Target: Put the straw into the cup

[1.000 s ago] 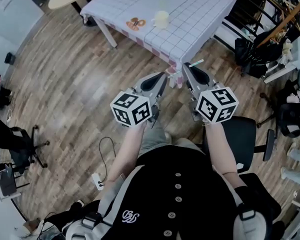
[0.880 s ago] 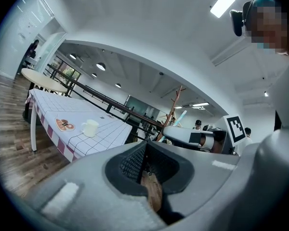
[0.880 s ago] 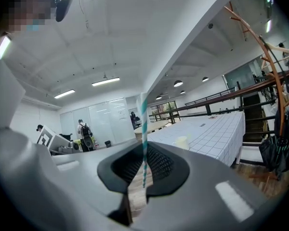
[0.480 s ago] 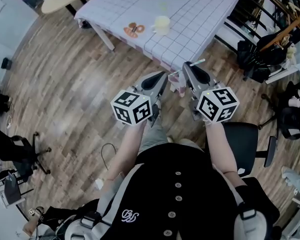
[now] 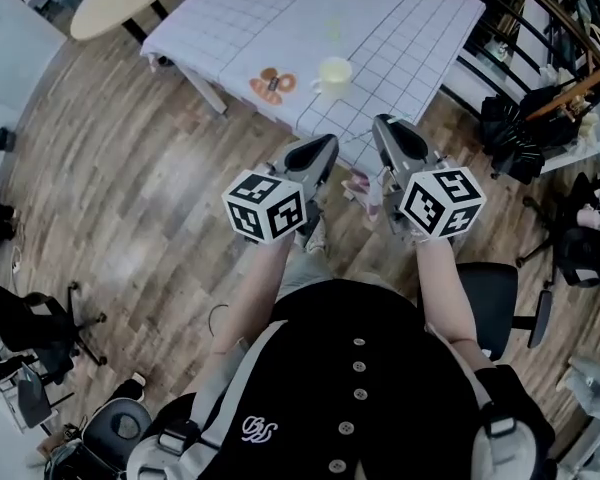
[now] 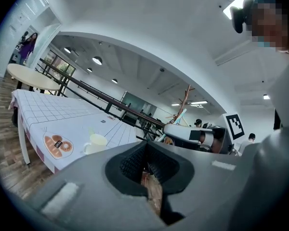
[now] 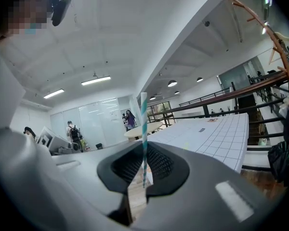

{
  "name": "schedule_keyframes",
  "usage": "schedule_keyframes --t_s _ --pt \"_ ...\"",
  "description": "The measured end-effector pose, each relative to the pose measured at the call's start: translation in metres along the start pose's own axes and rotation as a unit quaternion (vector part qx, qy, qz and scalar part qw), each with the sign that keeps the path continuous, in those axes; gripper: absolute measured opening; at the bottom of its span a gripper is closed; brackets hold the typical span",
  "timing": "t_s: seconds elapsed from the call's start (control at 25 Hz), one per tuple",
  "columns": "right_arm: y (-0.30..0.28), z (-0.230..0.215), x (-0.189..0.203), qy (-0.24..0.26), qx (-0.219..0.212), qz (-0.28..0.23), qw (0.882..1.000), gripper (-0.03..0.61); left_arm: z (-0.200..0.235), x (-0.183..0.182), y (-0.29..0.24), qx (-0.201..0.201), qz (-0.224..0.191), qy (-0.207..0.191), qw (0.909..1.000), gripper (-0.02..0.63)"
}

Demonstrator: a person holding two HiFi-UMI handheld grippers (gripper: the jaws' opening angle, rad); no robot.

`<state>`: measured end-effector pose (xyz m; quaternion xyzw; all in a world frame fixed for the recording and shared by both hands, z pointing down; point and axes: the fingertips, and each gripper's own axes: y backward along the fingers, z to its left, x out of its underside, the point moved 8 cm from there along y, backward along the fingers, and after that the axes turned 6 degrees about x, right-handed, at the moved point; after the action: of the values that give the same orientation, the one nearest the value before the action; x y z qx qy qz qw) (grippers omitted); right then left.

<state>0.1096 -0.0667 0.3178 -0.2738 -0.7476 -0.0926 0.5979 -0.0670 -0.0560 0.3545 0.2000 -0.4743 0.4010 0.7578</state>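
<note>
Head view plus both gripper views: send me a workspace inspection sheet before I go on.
Surface: table under a checked cloth.
Job's things: cup upright on the table; striped straw upright in the right gripper.
Clutter: pastry picture beside the cup.
Grippers: left gripper shut, empty; right gripper shut on the straw.
Cables: dark cable on the floor.
Surroundings: wood floor, office chair, round table.

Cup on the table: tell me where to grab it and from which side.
Probably the handle, approached from the left with the empty left gripper. The cup stands upright with the handle jutting left toward that gripper, and holding there leaves the open mouth free for the straw.
</note>
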Motion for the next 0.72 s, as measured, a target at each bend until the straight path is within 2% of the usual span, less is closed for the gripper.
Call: schedule_keyframes --t_s 0.44,0.72 --pt "-0.087 -0.014 -0.029 0.004 0.029 -0.022 0.999 0.025 0.082 -0.049 -0.039 0.038 0.02 -0.012 0.999 -0.002" --pt "-0.115 -0.02 -0.035 0.003 0.046 -0.025 0.999 0.025 0.107 -0.059 -0.055 0.058 0.032 -0.009 0.9978 -0.002"
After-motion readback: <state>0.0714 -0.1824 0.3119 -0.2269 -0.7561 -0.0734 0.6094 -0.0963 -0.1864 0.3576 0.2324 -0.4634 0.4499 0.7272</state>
